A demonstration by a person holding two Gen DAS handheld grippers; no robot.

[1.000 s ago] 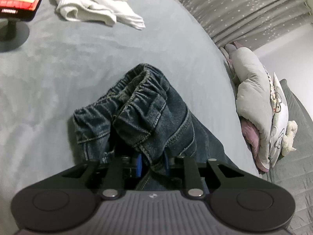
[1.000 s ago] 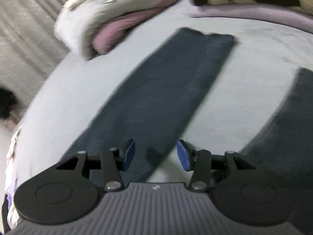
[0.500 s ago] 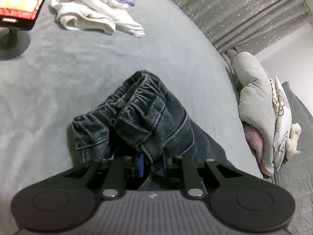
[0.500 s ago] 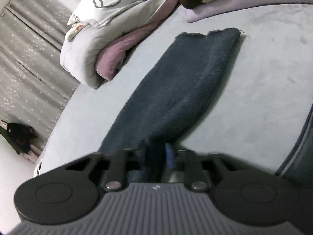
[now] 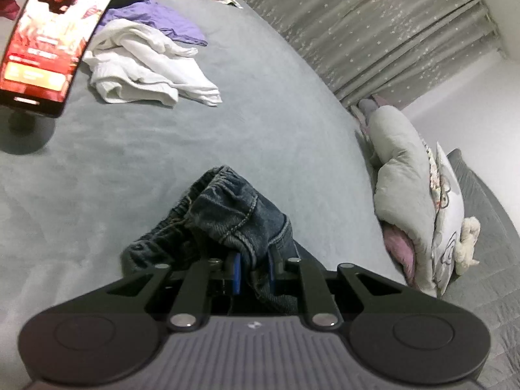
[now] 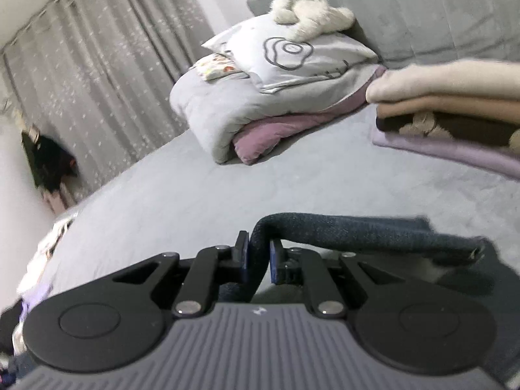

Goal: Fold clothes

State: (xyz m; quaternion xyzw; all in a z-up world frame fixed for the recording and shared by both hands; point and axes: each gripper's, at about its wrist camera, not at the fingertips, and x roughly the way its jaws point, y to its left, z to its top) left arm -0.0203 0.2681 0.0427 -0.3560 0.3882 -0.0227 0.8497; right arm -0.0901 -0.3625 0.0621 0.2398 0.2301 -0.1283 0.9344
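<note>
While both grippers are clamped on the same garment, the largest surface in view is the grey bed cover (image 5: pixel 266 123), which fills most of the left wrist view and continues across the right wrist view (image 6: pixel 201 191). Grey star-patterned curtains (image 5: pixel 383 29) hang along the far side of the bed and also appear in the right wrist view (image 6: pixel 94 74). A folded grey and mauve duvet (image 6: pixel 221 107) lies near the head of the bed, with a printed pillow (image 6: pixel 292 55) on top of it and a cream plush toy (image 6: pixel 308 9) resting on the pillow. To the right of the duvet, a stack of folded textiles (image 6: pixel 455 110) in cream, tan, brown and lilac sits on the cover.

The dark blue jeans (image 5: pixel 234 214) lie bunched near the middle of the bed. Its elastic waistband end is raised off the cover by the left gripper (image 5: pixel 253 273), whose blue pads are closed on a fold of the denim. The right gripper (image 6: pixel 259 258) is closed on a trouser leg (image 6: pixel 357 230), which hangs in a loop clear of the cover, extending to the right.

Farther off, a crumpled white garment (image 5: pixel 146 71) lies beside a purple garment (image 5: pixel 162 19). A lit phone (image 5: pixel 55 29) on a stand (image 5: pixel 22 130) occupies the upper left.
</note>
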